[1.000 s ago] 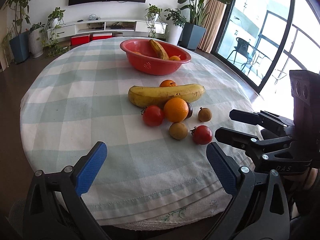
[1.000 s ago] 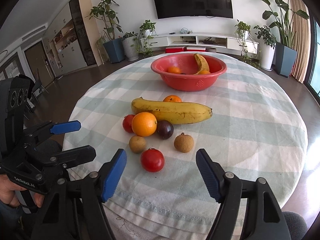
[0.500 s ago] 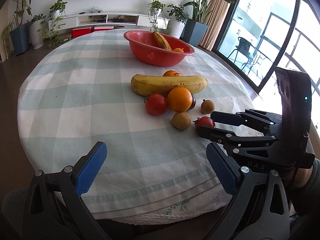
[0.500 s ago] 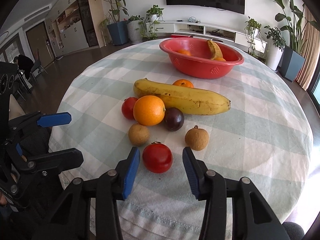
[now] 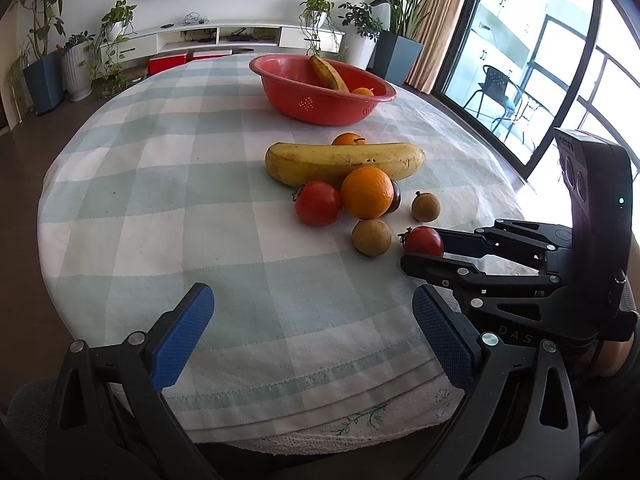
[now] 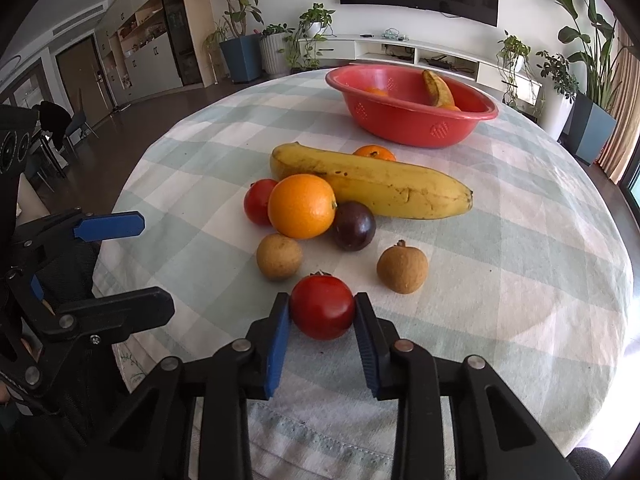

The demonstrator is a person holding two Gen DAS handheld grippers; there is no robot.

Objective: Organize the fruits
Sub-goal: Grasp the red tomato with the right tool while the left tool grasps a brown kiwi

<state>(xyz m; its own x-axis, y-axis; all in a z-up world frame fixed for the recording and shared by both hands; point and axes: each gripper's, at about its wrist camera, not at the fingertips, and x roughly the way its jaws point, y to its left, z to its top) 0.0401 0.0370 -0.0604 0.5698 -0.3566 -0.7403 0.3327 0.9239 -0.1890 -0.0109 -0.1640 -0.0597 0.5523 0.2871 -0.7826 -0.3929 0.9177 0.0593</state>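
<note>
Right claw (image 6: 322, 312) narrowed, pads touching red tomato (image 6: 322, 306), stem end up; left claw (image 5: 312, 338) wide open, empty

Tomato (image 6: 322, 306): red, round, on cloth, nearest the edge. Second tomato (image 6: 258, 201), orange (image 6: 301, 205), dark plum (image 6: 354, 225) clustered against banana (image 6: 372, 182); two brown longans (image 6: 279, 256) nearby. Red bowl (image 6: 412, 120) holds banana, oranges.
</note>
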